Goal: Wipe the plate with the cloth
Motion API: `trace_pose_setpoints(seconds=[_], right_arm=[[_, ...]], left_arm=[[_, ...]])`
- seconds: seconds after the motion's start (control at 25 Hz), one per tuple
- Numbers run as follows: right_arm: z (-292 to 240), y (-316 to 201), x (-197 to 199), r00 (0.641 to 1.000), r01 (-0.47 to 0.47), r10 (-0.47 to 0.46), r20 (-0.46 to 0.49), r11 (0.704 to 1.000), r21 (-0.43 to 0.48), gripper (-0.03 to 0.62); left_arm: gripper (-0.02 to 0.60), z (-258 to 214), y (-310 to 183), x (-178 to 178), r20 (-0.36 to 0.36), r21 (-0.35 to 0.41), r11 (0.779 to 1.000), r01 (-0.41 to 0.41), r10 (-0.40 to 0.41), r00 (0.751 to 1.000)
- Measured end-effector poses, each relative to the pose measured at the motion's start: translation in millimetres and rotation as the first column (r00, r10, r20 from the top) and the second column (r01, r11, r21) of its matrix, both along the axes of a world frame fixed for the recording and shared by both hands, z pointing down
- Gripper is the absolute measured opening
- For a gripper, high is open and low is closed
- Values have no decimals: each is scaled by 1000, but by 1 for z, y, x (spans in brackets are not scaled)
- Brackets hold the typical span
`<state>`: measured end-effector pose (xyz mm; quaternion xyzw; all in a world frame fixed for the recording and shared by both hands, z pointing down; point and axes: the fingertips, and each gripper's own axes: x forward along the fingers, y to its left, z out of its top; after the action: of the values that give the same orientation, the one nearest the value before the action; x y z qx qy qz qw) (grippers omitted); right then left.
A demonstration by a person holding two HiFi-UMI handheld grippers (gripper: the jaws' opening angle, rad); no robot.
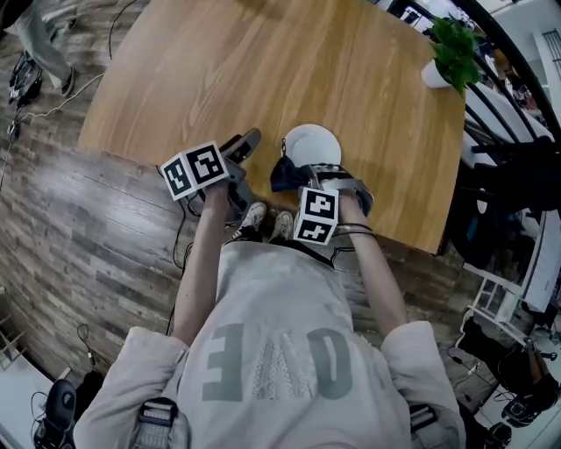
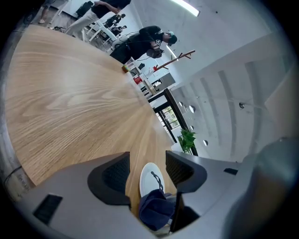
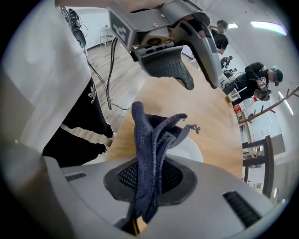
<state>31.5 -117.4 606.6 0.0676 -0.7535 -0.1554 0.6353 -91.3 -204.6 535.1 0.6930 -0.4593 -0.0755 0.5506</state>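
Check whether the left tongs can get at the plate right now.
Probably yes. The left tongs are open and empty, and the plate lies straight ahead between them; only the cloth hangs at its near edge.

Bright, even indoor light falls from strip lamps on the ceiling, leaving only soft shadows on the wooden table. Both gripper views bend strongly and go black at the corners. In the right gripper view the cloth is sharp; the nearest foreground is blurred
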Motion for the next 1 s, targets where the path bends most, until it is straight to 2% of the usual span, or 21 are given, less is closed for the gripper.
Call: trace_pose_setpoints(seconds=[0.24,0.36,0.44,0.48,0.52,0.56,0.6,0.72,0.88,0.92,1.0], right_arm=[[-1,5,9,1000,4,-4,-15,1000,-2,57],[-9,-4,1,999,-27,27,43,999,18,57],[-28,-17,-9,985,-96,88,149,995,42,57],[-43,-27,-14,967,-145,129,219,988,60,57],[-61,-39,-19,940,-203,171,295,976,82,57],[-82,-51,-21,905,-266,210,371,958,107,57],[-103,-63,-22,863,-329,242,444,935,129,57],[-164,-85,-13,720,-490,294,628,856,162,57],[-228,-91,11,508,-642,288,812,756,133,57],[-239,-90,19,468,-669,281,838,732,128,57],[-254,-86,38,422,-719,271,865,681,137,57]], left_arm=[[227,-10,-7,9,18,30,999,-30,29,999],[227,-15,-9,13,44,49,998,-48,46,998],[225,-29,-13,14,84,122,992,-40,30,996],[224,-42,-16,14,117,194,981,-30,7,993],[191,-58,-20,13,160,276,961,-25,-20,987],[86,-76,-24,13,213,356,934,-33,-46,976],[18,-93,-26,16,268,428,902,-58,-65,961],[8,-145,-26,34,407,595,784,-178,-102,908],[8,-206,-23,62,543,728,593,-345,-191,818],[8,-216,-22,69,564,741,554,-380,-206,800],[8,-232,-18,83,584,755,499,-426,-217,782]])
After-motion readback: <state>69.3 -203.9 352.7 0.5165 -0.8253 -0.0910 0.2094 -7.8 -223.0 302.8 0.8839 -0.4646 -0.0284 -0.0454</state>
